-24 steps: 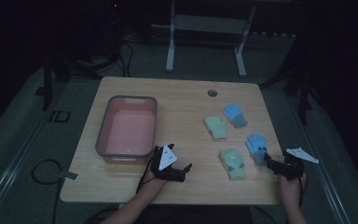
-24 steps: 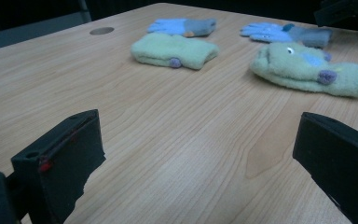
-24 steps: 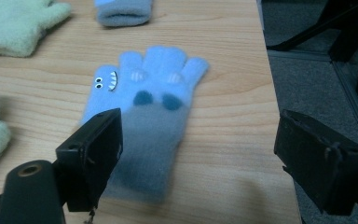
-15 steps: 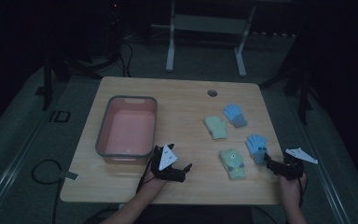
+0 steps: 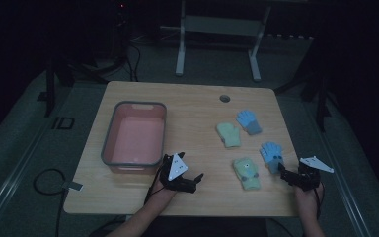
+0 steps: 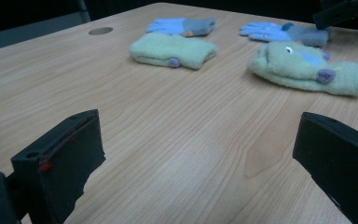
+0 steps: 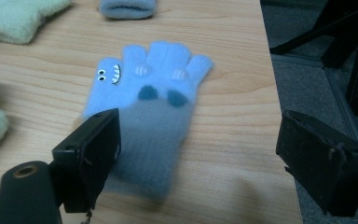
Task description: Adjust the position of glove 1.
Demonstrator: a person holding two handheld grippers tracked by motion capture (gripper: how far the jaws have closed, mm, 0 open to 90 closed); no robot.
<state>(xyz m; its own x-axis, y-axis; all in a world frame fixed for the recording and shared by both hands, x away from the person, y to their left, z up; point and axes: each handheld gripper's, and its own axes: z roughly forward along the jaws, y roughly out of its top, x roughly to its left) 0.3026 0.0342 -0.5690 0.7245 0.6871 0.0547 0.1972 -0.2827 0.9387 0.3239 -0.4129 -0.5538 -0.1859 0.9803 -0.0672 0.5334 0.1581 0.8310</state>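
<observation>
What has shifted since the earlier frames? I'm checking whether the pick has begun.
Hardly anything. The right gripper has edged slightly toward the near blue glove and hangs open by its grey cuff, not gripping. The left gripper stays open over bare table. The gloves and the bin lie as before.

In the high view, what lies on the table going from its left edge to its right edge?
Pink bin → left gripper → green mitten with the eye → near blue glove → right gripper. The far green mitten and far blue glove overlap these in the order and are left out.
</observation>
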